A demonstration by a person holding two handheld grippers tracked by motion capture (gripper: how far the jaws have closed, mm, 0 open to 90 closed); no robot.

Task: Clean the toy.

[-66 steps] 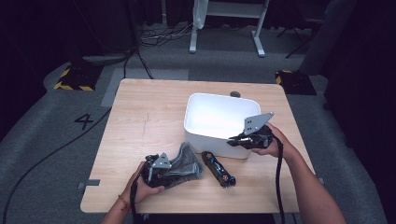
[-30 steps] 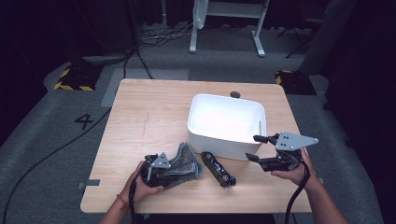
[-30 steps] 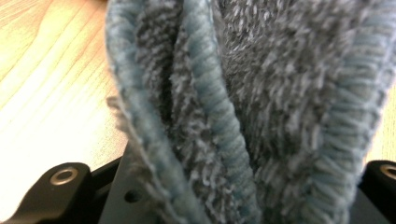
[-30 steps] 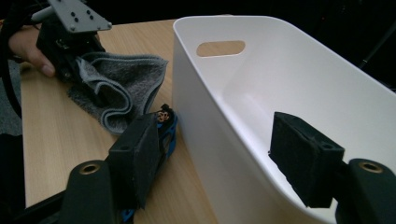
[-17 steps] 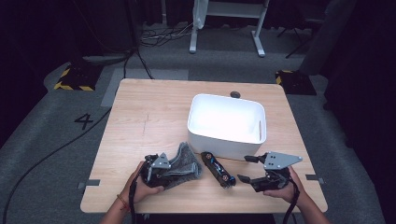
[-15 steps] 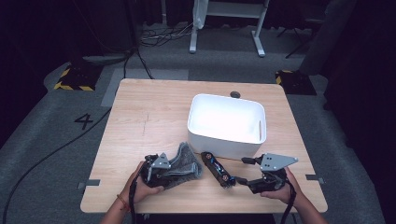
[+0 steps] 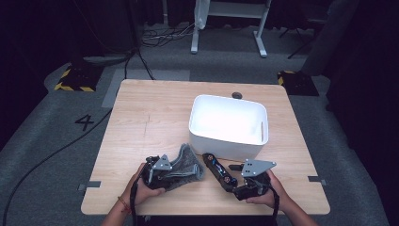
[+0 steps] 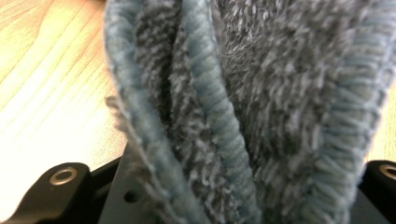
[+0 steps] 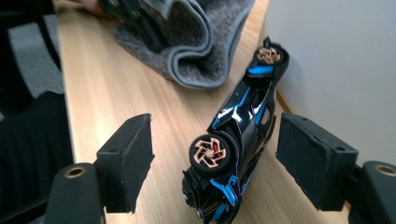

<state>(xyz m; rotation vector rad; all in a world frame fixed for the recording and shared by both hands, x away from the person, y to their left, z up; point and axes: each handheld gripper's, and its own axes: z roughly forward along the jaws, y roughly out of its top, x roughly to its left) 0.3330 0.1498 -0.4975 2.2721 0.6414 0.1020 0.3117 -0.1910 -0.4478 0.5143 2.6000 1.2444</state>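
Dark floor surrounds the wooden table (image 7: 155,117) in the high view; the white tub (image 7: 229,123) sits mid-table, the toy car (image 7: 218,170) just before it. Left gripper view: the left gripper (image 8: 224,205) is clamped on the grey cloth (image 8: 261,93). Right gripper view: the right gripper (image 9: 212,161) has its jaws apart, either side of the car lying on its side.

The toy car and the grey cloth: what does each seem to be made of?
Toy car: seemingly hard moulded plastic, glossy black with blue trim; light glints off its body, and the wheel hubs look copper-toned, perhaps metallic paint. Grey cloth: soft textile, probably terry or microfibre; a fuzzy looped pile and a corded stitched hem show, and it folds limply in the left tool. The right tool brackets the car, open.
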